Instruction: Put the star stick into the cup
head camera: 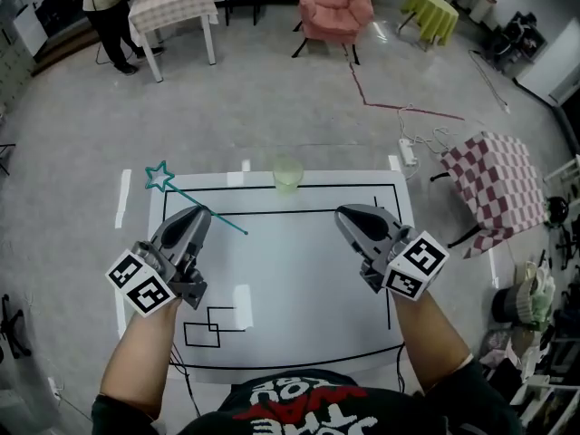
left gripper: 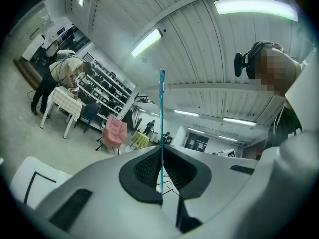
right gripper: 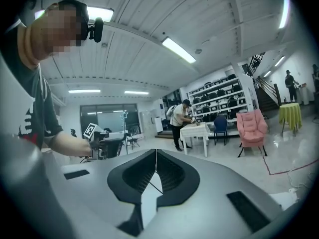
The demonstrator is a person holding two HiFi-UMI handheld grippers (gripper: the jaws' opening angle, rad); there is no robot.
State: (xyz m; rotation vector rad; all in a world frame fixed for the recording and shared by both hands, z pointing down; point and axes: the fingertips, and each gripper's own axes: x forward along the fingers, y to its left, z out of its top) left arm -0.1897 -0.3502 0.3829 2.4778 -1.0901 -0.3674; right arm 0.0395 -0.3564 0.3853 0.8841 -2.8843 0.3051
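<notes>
gripping the star stick (head camera: pixel 228 223) above the table (head camera: pixel 299 279), the left gripper (head camera: pixel 201 214) looked mid-carry; the right gripper (head camera: pixel 349 214) was closed on nothing. next, its tip needed lowering into the far cup (head camera: pixel 288 172).

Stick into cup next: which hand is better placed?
Left. The left tongs are shut on the star stick; the right tongs are shut and empty. The cup stands at the far edge of the table, roughly between them.

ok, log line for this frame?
left gripper: shut on star stick | right gripper: shut, empty | cup: far edge of table, no stick
</notes>
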